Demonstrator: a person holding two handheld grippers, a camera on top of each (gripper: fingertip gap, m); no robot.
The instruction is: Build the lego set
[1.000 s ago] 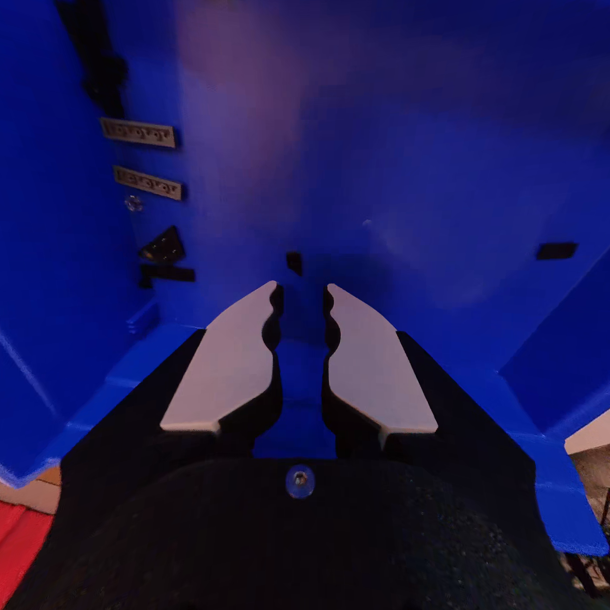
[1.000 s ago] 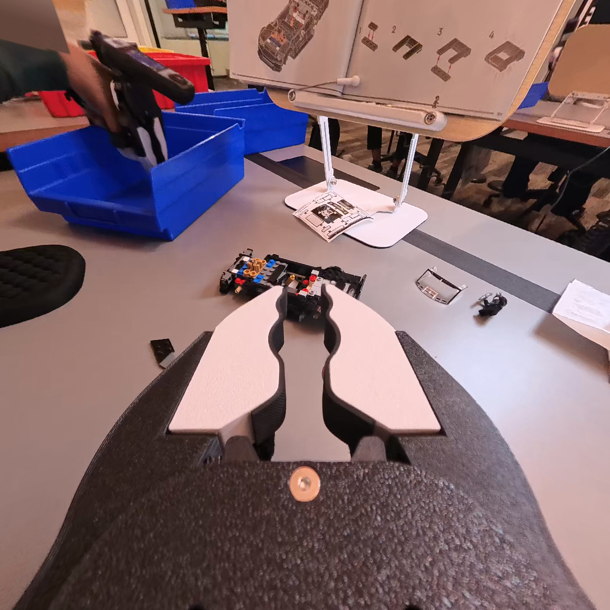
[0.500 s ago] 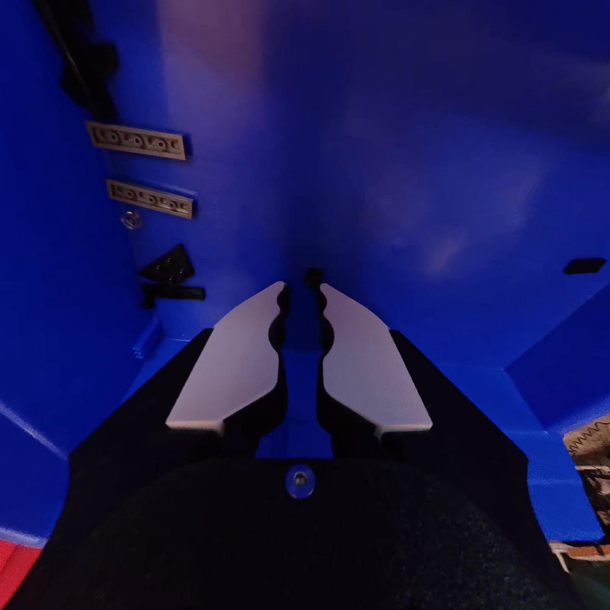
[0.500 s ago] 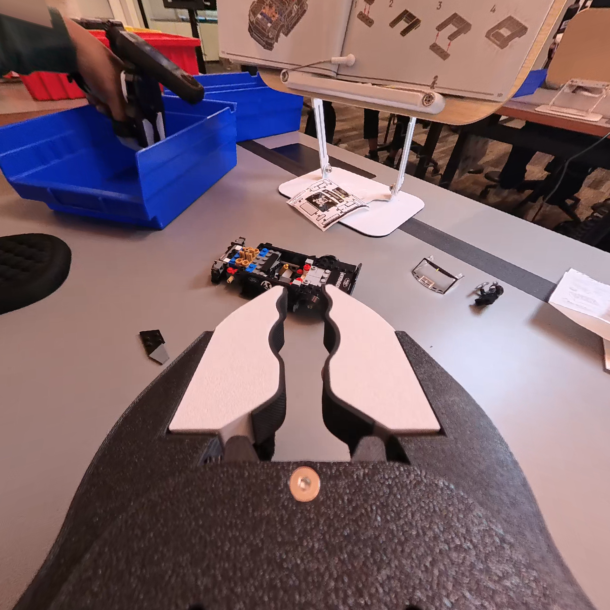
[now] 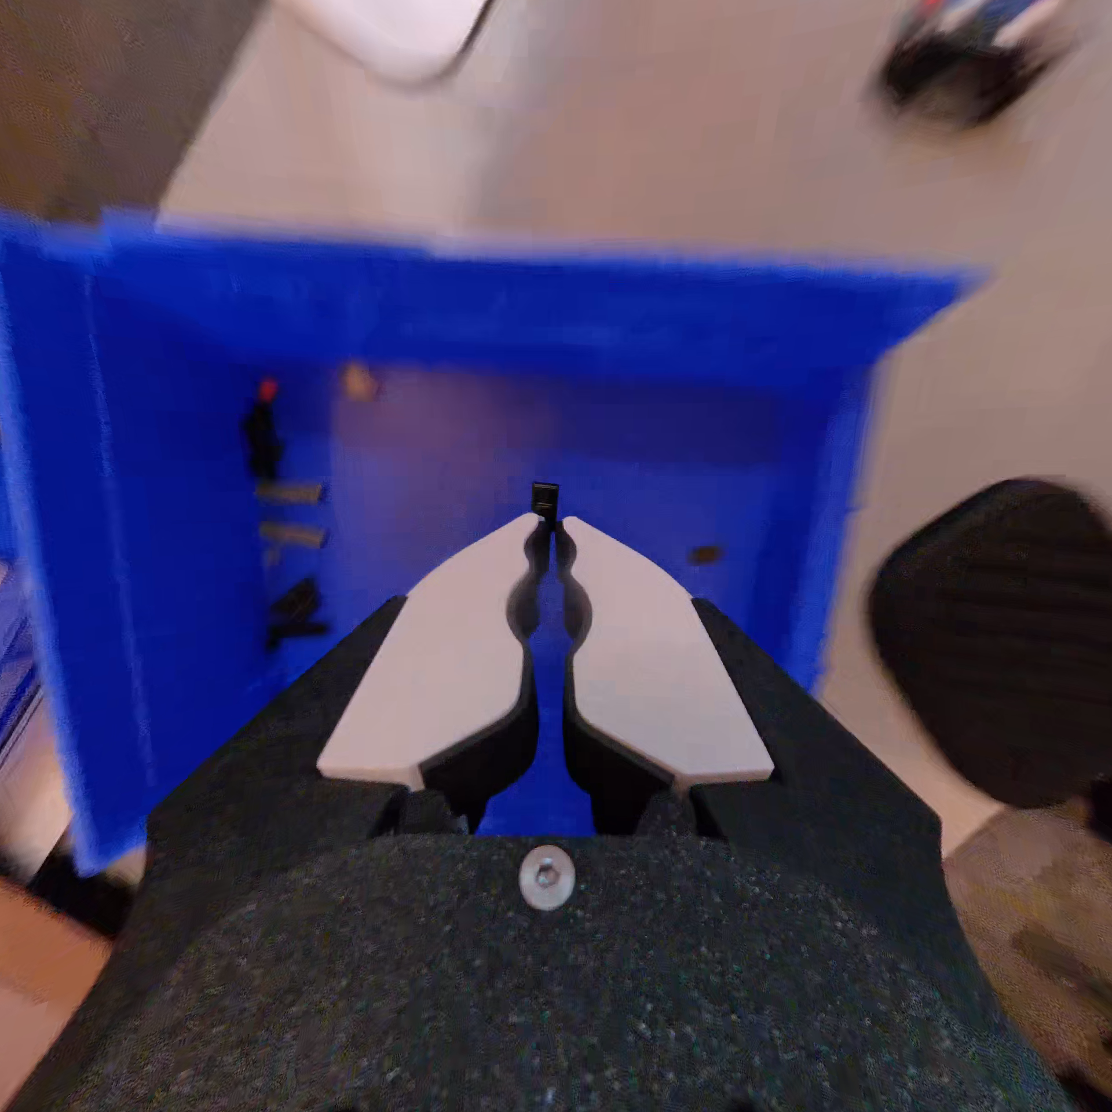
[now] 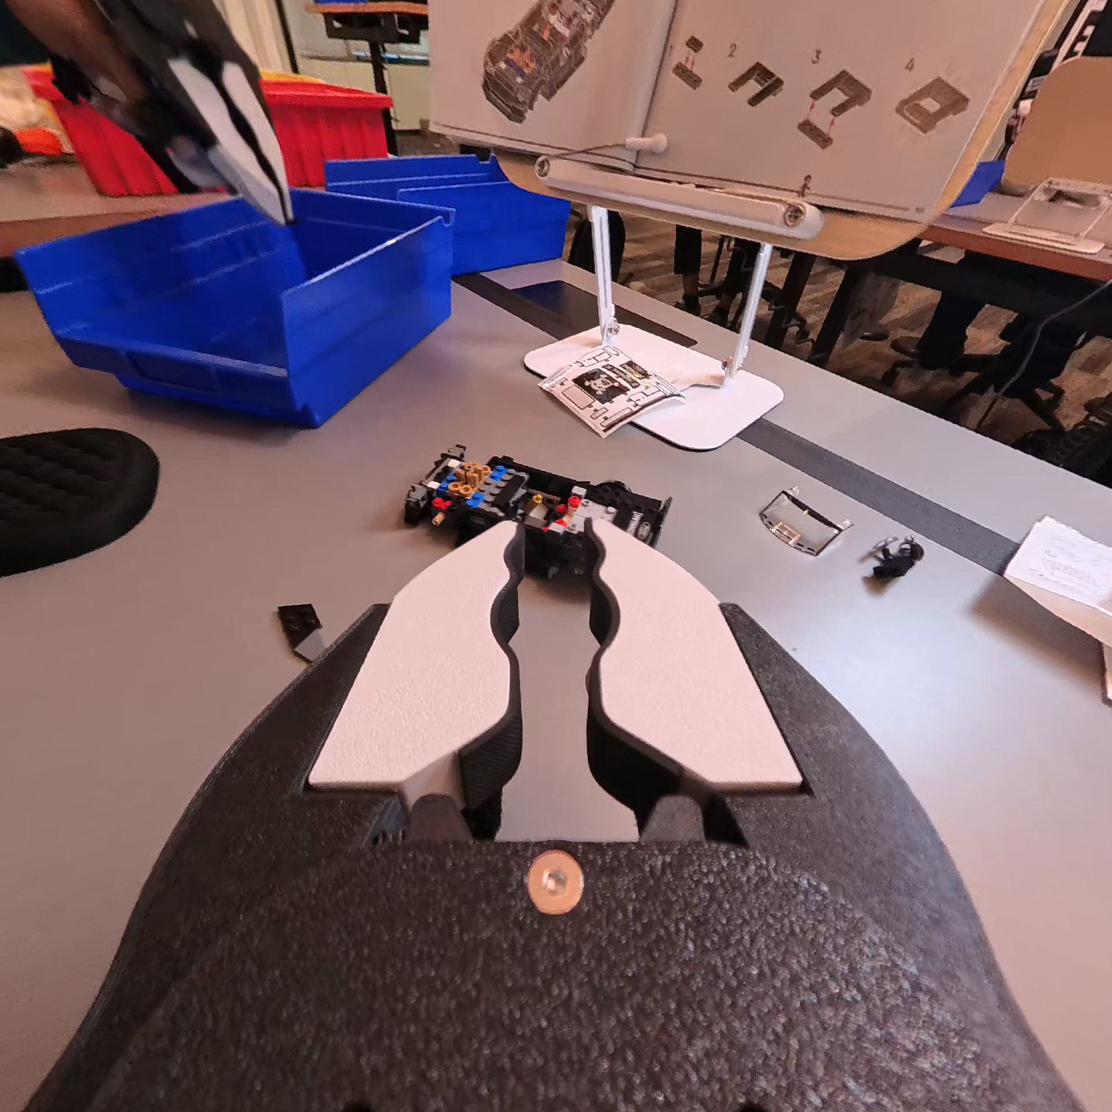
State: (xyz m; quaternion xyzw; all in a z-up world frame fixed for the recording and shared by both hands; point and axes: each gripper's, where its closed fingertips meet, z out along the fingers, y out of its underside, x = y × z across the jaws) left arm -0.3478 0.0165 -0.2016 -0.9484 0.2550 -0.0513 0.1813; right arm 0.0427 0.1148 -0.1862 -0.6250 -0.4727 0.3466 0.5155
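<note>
Grey table [image 6: 902,692], blue bin [image 5: 602,313] below left gripper [image 5: 546,523]: pinching small black piece [image 5: 545,498], long axis forward. Right gripper [image 6: 552,529] spread, aimed at car chassis [image 6: 535,502] lying crosswise.

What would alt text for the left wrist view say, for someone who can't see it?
The left gripper, nearly shut, pinches a small black piece at its fingertips above an open blue bin on a grey table. More small pieces lie along the bin's left side; the picture is motion-blurred.

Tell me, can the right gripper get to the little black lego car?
Probably yes. The right gripper is open, empty and pointed at the half-built black lego car; only bare grey table lies between them.
</note>
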